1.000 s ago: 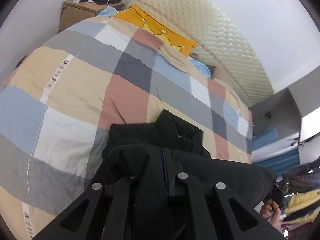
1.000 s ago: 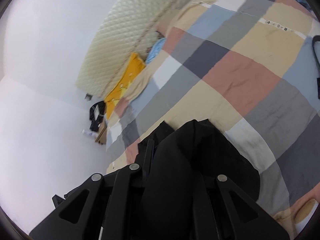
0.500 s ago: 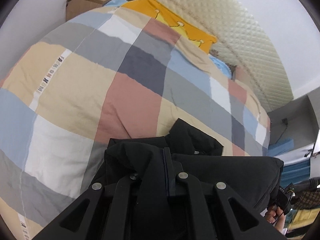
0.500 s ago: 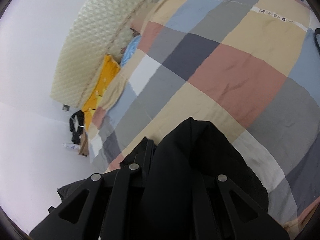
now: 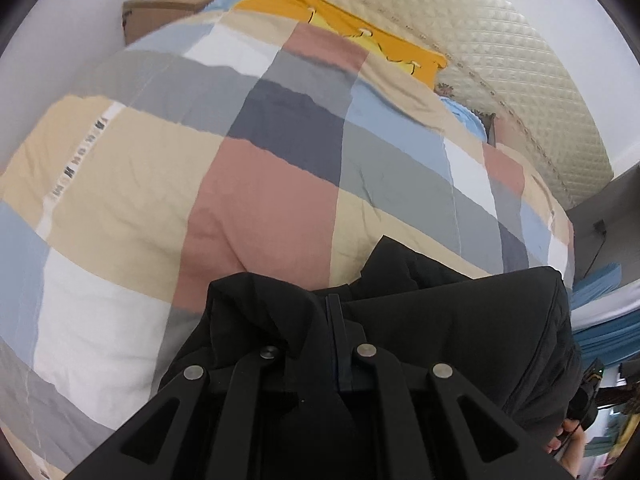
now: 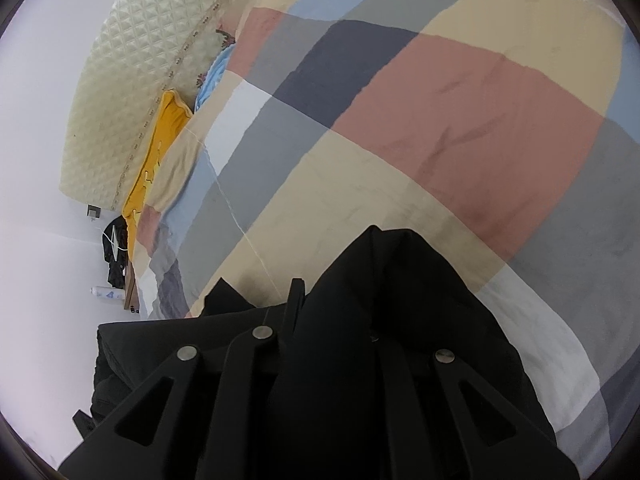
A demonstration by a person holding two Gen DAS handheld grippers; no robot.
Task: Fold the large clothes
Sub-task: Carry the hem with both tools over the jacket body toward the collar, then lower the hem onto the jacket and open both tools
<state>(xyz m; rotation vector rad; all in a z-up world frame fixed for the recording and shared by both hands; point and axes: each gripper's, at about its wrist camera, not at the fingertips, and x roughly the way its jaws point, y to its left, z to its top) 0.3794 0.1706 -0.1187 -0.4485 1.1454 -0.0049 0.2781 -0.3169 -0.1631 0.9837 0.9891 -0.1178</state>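
A: Which step, by your read?

B: A carry or lay-down, I'd judge. The black padded jacket (image 5: 460, 328) is bunched up and held over the patchwork quilt of beige, pink, grey and blue squares (image 5: 264, 200), at the near end of the bed. The fold itself looks barely begun; no flat panels, no clean edges.

A: Left gripper (image 5: 320, 320)?

B: Jaws drawn narrow, black cloth pinched between them and heaped over the left finger. A stretch of the jacket runs taut off to the right, toward the other tool.

A: And the right gripper (image 6: 336, 312)?

B: Also clamped on the jacket. The cloth drapes over its right finger and rises to a peak ahead of the tips. Only the left finger's edge shows clear of fabric.

A: Surroundings?

B: Cream quilted headboard (image 5: 520, 60) at the far end, a yellow pillow (image 5: 360, 36) against it, a wooden bedside cabinet (image 5: 160, 16) in the corner.

A: What does the next move need?

B: Probably spreading the two grips apart and lowering the jacket flat onto the quilt, keeping tension so it does not land crumpled. Both pinches look deep in thick cloth, so a slip seems unlikely; I cannot tell which part of the jacket each holds.
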